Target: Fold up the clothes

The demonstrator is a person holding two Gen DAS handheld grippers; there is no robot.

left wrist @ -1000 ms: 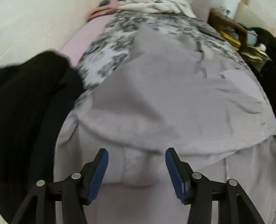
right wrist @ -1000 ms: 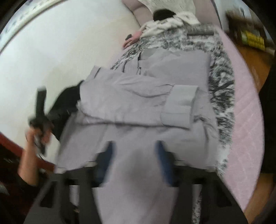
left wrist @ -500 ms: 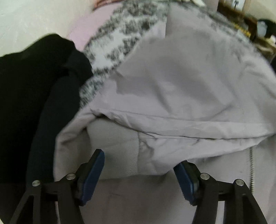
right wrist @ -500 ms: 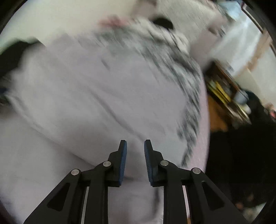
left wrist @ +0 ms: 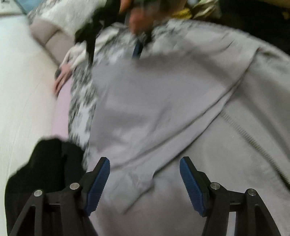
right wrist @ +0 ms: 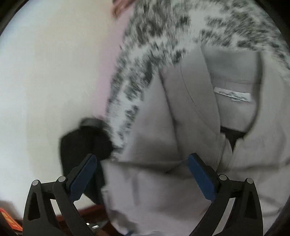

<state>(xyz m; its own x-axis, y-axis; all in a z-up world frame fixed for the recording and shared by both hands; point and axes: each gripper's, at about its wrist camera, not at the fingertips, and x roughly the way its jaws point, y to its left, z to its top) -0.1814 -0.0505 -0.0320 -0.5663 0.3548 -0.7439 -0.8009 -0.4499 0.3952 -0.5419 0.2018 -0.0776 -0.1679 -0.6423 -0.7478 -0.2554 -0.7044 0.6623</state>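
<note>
A light grey zip-up jacket point(left wrist: 163, 112) lies spread on the bed, a sleeve folded across its front and its zipper point(left wrist: 253, 141) running down the right. My left gripper point(left wrist: 145, 179) is open and empty just above the jacket's lower part. In the right wrist view the jacket's collar with a white label point(right wrist: 233, 96) shows at the upper right. My right gripper point(right wrist: 143, 176) is open and empty above the jacket's edge. In the left wrist view the other gripper's blue pad point(left wrist: 136, 50) shows at the far end of the jacket, blurred.
A black garment point(left wrist: 47, 170) lies at the jacket's left edge, also in the right wrist view point(right wrist: 85, 143). A grey-and-white patterned blanket point(right wrist: 163, 45) covers the pink sheet point(left wrist: 59, 112). The white wall point(right wrist: 54, 81) is on the left. Clutter point(left wrist: 199, 9) stands at the far right.
My right gripper has opened wide and swung over to the collar end of the jacket. My left gripper has stayed open and shifted over the jacket; both views are motion-blurred.
</note>
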